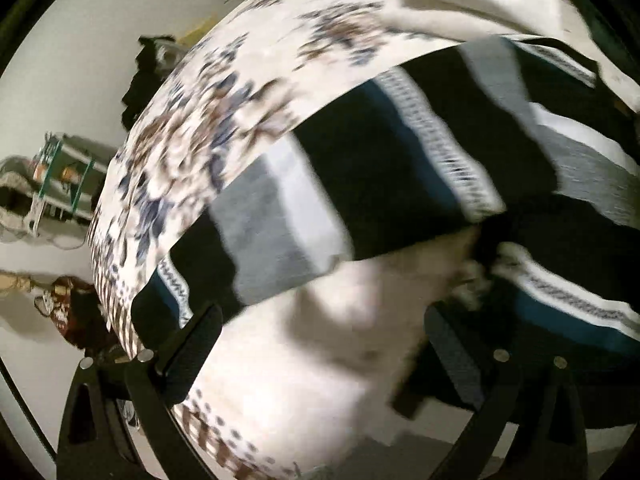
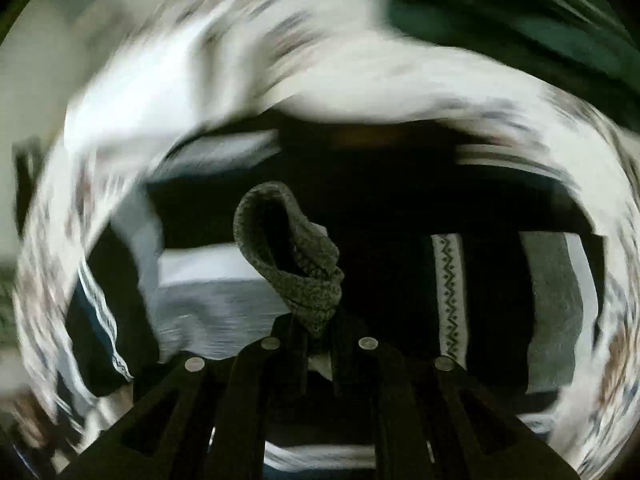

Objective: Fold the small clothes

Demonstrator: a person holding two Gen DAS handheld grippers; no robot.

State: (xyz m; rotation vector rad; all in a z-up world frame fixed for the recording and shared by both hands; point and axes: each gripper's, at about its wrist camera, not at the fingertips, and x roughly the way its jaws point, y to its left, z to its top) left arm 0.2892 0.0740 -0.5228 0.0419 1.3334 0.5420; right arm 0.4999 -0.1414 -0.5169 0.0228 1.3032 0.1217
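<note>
A knit sweater point(image 1: 384, 160) with black, grey, white and teal stripes lies on a bed with a floral cover point(image 1: 224, 92). In the left wrist view my left gripper point(image 1: 320, 344) is open, its fingers point(image 1: 192, 352) wide apart over the cover just short of the sweater's edge. In the right wrist view my right gripper point(image 2: 318, 330) is shut on a grey ribbed edge of the sweater point(image 2: 296, 256), which loops up from the jaws. The sweater's striped body point(image 2: 452, 292) spreads below it. The right view is heavily blurred.
The floral bed cover point(image 2: 168, 80) surrounds the sweater in the right wrist view. To the left of the bed, the left wrist view shows a pale floor point(image 1: 48, 80), a shelf rack point(image 1: 60, 176) and dark clutter point(image 1: 76, 316). A dark green cloth point(image 2: 500, 12) shows at top right.
</note>
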